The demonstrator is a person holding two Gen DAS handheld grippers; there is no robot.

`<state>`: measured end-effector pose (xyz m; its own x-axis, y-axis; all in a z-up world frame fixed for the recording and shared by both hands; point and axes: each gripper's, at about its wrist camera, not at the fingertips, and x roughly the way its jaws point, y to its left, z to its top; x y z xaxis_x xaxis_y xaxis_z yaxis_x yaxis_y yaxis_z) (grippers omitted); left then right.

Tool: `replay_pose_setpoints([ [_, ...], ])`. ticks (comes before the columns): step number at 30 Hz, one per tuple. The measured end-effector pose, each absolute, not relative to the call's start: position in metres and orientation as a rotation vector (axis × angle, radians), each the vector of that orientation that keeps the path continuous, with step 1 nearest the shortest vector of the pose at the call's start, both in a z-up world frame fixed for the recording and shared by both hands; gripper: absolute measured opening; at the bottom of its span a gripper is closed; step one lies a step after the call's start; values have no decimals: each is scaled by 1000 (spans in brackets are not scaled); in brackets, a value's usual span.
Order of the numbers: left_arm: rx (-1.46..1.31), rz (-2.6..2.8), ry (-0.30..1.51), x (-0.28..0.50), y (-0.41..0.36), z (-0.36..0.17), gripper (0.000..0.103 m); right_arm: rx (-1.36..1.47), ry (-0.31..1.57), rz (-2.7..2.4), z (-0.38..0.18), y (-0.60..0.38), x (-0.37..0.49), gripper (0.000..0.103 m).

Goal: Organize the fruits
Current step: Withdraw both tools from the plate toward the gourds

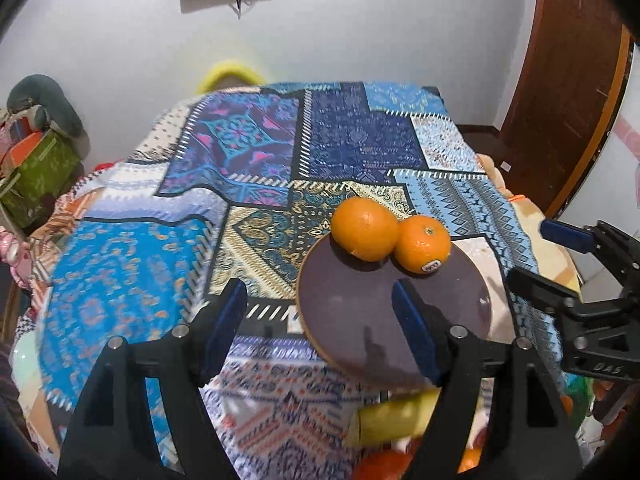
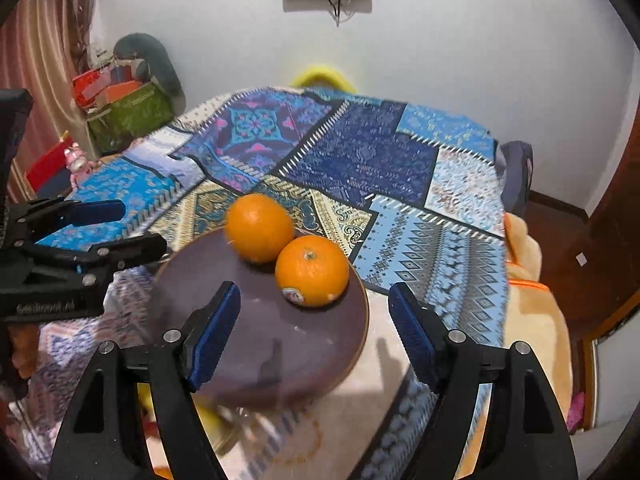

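Two oranges sit side by side at the far edge of a round dark purple plate (image 1: pixel 360 312) on the patterned cloth. The far orange (image 1: pixel 365 228) is plain; the near orange (image 1: pixel 424 244) has a sticker. In the right wrist view they show as the far orange (image 2: pixel 260 227), the stickered orange (image 2: pixel 312 271) and the plate (image 2: pixel 260 344). My left gripper (image 1: pixel 320 324) is open and empty, over the plate's near left edge. My right gripper (image 2: pixel 314 336) is open and empty above the plate. More fruit (image 1: pixel 392 420), yellow and orange, lies below the plate's near edge, partly hidden.
The patterned blue cloth (image 1: pixel 240 168) covers the whole surface. A green box (image 2: pixel 128 116) with clutter stands at the far left. A wooden door (image 1: pixel 568 80) is at the right. The right gripper shows in the left wrist view (image 1: pixel 560 264); the left gripper shows in the right wrist view (image 2: pixel 100 232).
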<state>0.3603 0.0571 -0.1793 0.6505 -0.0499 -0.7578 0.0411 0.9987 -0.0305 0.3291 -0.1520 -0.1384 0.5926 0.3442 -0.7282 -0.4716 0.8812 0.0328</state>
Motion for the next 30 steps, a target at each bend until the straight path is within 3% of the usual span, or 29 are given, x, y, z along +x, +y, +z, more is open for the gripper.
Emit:
replay_pose_setpoints([
  [15, 20, -32, 771, 234, 61, -128, 86, -159, 731, 407, -95, -187, 219, 80],
  [30, 4, -110, 925, 182, 12, -195, 88, -228, 855, 310, -154, -211, 142, 84],
])
